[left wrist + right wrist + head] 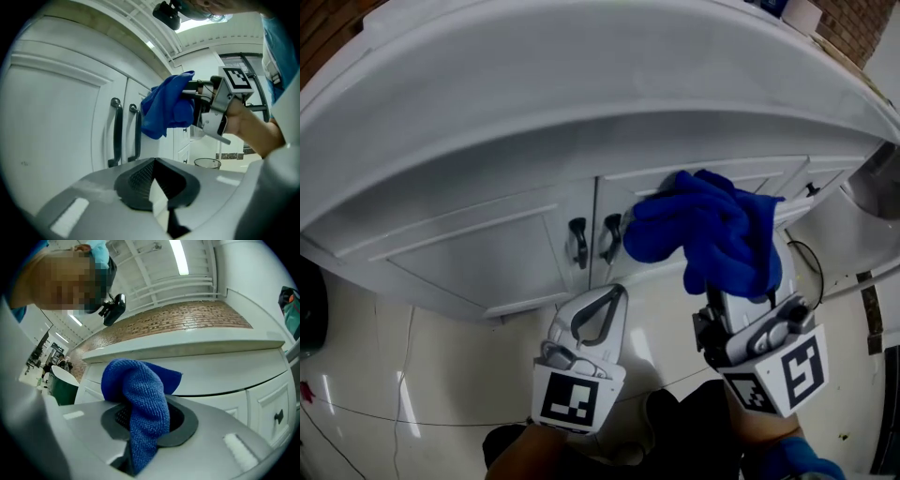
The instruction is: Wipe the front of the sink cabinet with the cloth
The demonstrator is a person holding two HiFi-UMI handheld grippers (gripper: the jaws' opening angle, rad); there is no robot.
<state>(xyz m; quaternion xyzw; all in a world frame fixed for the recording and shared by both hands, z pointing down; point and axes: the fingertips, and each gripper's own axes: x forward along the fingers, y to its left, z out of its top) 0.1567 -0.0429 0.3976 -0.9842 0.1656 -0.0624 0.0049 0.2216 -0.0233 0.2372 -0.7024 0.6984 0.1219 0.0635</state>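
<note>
The right tongs [140, 425] pinch a fold of the blue cloth [712, 230], which bunches just beside the 2 door handles [578, 242] on the cabinet [487, 248] front; I cannot tell if it touches. It looks soft, light and floppy, so gripping the bunched middle suits it. The left tongs [157, 180] are pressed together and hold nothing.

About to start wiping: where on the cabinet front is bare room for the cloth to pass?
Bare: left door panel, between the countertop overhang and the handles. Crowded: the middle seam, where both handles stick out. The cloth blocks the right door.
</note>
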